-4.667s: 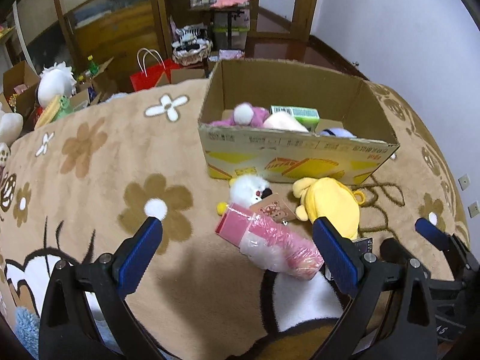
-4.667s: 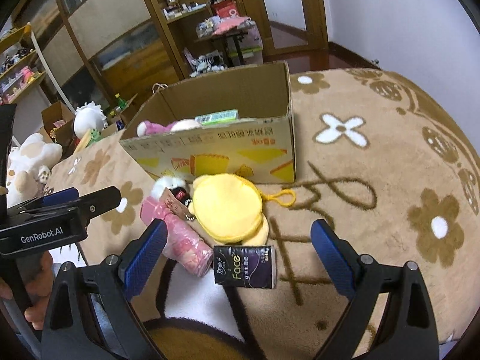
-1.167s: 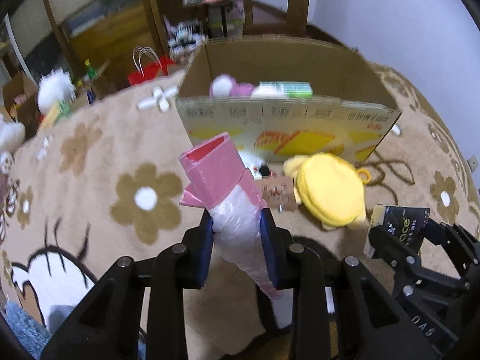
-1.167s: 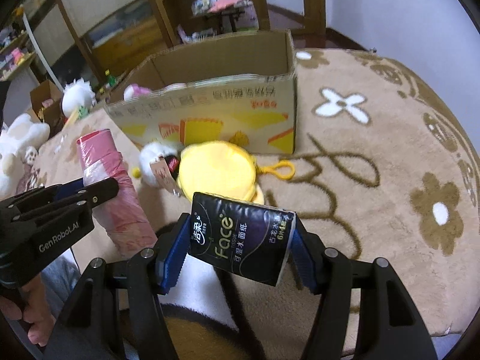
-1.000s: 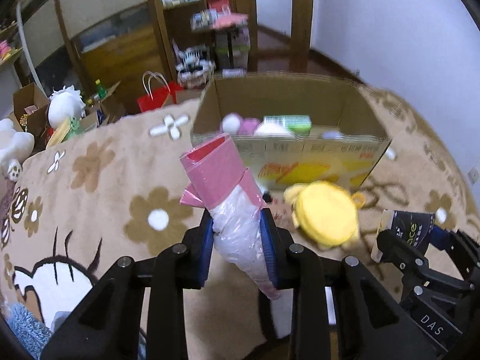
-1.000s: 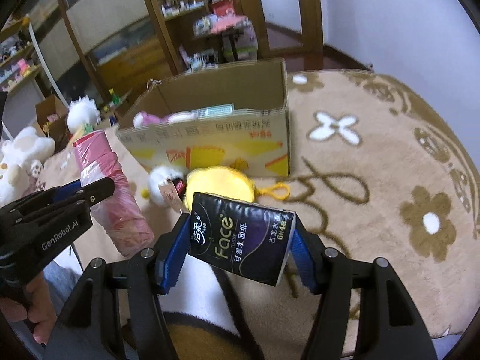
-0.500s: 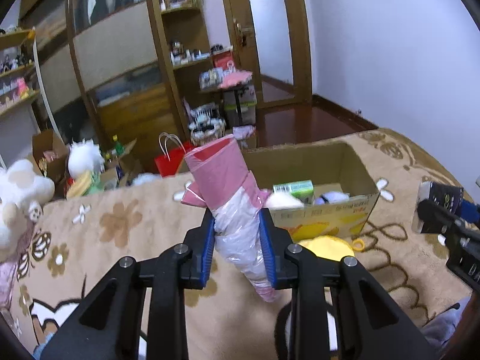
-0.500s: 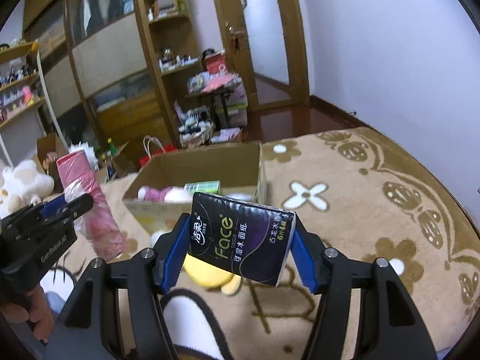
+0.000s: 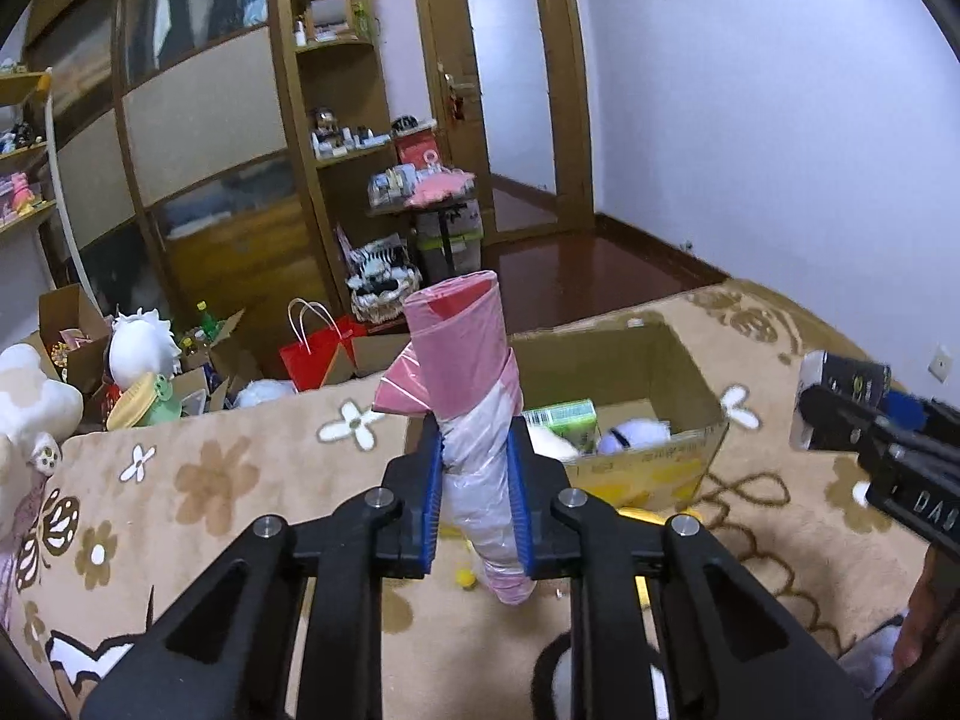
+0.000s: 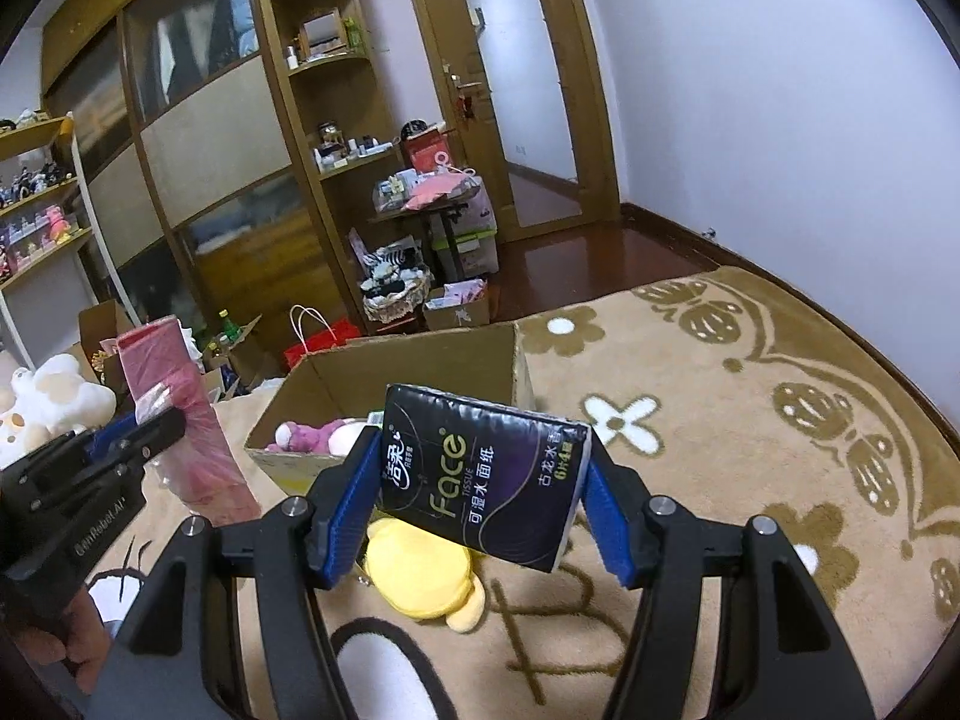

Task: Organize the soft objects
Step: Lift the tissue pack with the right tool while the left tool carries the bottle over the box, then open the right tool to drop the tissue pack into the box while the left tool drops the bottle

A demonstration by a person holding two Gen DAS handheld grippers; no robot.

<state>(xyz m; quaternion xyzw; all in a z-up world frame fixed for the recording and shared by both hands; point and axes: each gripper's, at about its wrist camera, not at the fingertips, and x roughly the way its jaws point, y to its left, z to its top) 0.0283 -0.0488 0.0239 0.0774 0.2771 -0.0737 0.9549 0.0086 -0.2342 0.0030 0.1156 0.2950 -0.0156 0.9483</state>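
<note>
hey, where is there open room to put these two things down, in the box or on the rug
Bare carpet lies right of the cardboard box, toward the wall, and the box's far end near its back wall looks free. Crowded: the box's near end, with the pink plush and green pack, and the rug before it, where the yellow plush lies.

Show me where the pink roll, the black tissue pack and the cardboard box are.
pink roll (image 9: 459,354), left wrist view, on its pink upper wrap.
black tissue pack (image 10: 480,474), right wrist view, on its printed front.
cardboard box (image 10: 414,369), right wrist view, on its inner back wall.
</note>
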